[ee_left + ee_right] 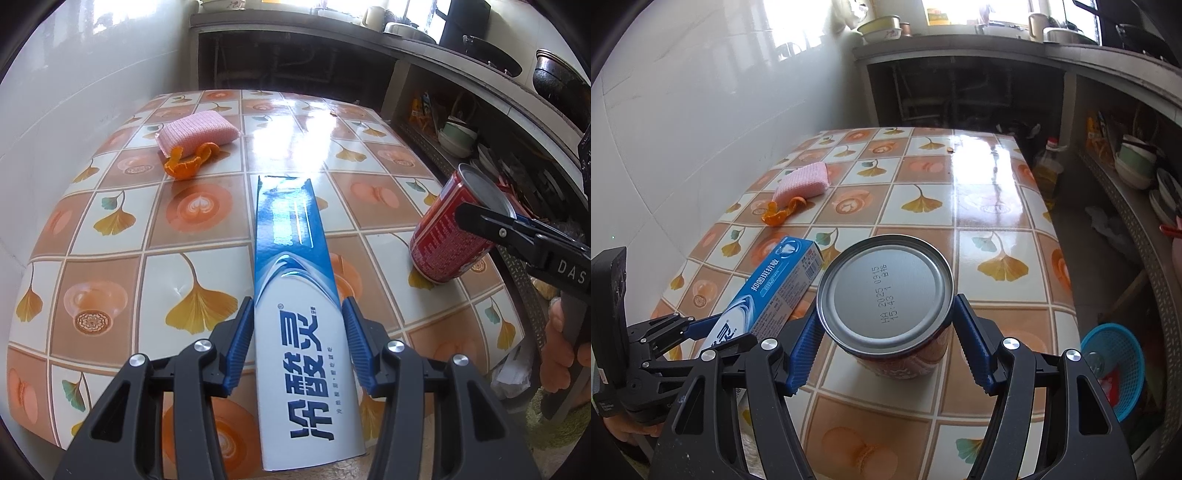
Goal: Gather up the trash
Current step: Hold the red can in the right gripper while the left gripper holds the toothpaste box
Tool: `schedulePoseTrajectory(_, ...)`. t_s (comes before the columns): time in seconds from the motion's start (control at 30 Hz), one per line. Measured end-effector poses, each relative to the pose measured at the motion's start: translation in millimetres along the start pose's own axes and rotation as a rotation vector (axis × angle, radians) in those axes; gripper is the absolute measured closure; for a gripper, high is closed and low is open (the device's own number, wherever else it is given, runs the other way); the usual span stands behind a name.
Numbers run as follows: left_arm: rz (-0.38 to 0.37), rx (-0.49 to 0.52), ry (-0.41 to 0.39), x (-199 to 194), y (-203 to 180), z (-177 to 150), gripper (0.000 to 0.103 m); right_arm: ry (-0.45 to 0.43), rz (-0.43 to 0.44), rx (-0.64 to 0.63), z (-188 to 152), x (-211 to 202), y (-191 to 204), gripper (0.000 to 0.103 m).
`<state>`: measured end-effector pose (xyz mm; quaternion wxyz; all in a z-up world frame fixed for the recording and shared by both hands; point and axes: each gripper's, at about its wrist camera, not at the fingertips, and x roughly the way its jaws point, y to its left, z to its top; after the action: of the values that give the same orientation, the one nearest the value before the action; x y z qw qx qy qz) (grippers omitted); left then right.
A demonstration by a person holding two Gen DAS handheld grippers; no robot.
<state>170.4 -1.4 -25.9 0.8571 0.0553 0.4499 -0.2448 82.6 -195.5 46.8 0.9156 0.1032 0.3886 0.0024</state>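
Red can [886, 314] hides right pad contact (label unreadable).

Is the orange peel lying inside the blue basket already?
No: the orange peel lies on the table beside the pink sponge, far from the blue basket on the floor.

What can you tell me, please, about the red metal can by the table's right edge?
The red metal can is a short cylinder with fine white print on its side and a plain silver end stamped with a date code. It looks undented. It is tilted, silver end up, with its lower edge seemingly on the tiled-pattern table. The right gripper straddles it just under the rim, blue pads against its sides. The blue-and-white toothpaste box lies beside it, apparently not touching.
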Motion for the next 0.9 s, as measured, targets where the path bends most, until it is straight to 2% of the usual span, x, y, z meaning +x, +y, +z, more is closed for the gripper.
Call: schedulePoseTrajectory(0.9,-0.003,-0.006,-0.005,-1.9,1.3,-1.3,0.056,0.002,-0.002,-0.008,0.7,-0.1,6.4,0.039)
